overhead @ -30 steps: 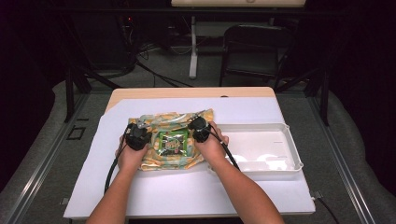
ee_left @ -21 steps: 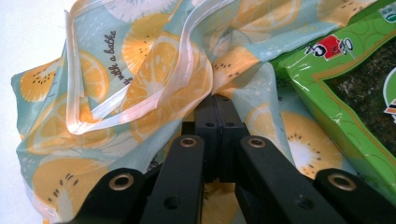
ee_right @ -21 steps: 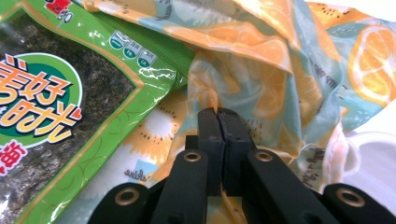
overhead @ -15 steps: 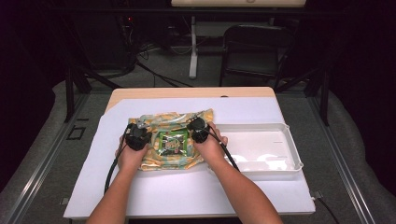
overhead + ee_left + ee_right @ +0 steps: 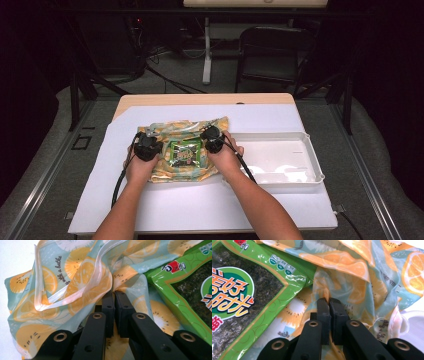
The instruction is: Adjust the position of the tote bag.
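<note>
Thin citrus-printed plastic bag (image 5: 75, 282): soft, semi-glossy, crumpled, with a translucent glossy seam strip left of the left jaws. Green seaweed snack packet (image 5: 244, 297): glossy, crinkled foil-like plastic, left of the right jaws. Jaws: matt black plastic with metal rivets. White rectangular plastic tray (image 5: 280, 162): smooth, slightly shiny.

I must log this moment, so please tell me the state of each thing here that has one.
Bag: flat, crumpled, a fold pinched at each side.
Seaweed pack: sealed, lying on the bag.
Tray: empty, beside the bag.
Left gripper: shut on the bag, jaws just easing open.
Right gripper: shut on the bag.
</note>
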### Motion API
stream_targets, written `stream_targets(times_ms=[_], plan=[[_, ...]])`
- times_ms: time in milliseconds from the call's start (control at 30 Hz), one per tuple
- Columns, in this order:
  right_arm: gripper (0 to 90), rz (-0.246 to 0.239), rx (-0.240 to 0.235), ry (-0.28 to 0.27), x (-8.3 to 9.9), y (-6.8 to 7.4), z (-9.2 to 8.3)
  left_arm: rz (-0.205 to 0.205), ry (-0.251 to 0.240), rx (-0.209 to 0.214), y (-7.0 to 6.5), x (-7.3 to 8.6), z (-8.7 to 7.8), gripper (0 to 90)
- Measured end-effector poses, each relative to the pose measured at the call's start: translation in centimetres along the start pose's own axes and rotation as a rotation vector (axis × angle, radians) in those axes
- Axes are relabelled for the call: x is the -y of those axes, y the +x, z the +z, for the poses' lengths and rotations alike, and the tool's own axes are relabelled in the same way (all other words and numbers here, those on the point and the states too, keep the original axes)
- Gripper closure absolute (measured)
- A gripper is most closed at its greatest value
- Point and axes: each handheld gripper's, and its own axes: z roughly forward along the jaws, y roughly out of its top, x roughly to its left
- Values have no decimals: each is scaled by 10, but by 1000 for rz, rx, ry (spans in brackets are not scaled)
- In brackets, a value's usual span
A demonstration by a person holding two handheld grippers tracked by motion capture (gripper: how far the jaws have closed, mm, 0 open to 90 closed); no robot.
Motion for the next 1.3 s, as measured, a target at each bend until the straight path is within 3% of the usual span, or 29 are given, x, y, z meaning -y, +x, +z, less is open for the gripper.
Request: stream_targets(times_ms=[200, 267, 400, 700, 867, 900, 1033, 1200, 1300], plan=[[875, 5, -4, -1, 0, -1, 0, 2, -2, 6, 0, -1, -3, 840], [873, 5, -4, 1, 0, -1, -1, -18, -16, 22, 1, -2, -5, 805], [869, 14, -3, -11, 0, -1, 0, -45, -60, 31, 2, -3, -11, 704], [866, 11, -1, -13, 0, -1, -1, -91, -160, 38, 7, -8, -28, 574], [857, -6, -5, 4, 0, -2, -4, -120, -192, 44, 9, -10, -36, 560], [853, 14, -6, -20, 0, -1, -3, -121, -201, 42, 10, -10, -37, 560], [851, -2, -4, -12, 0, -2, -6, -143, -219, 62, 10, -13, -43, 572], [821, -3, -14, -19, -1, -3, -9, -112, -230, 64, 7, -18, -51, 605], [783, 15, -26, -55, -1, -2, -12, -109, -248, 64, 5, -19, -53, 605]])
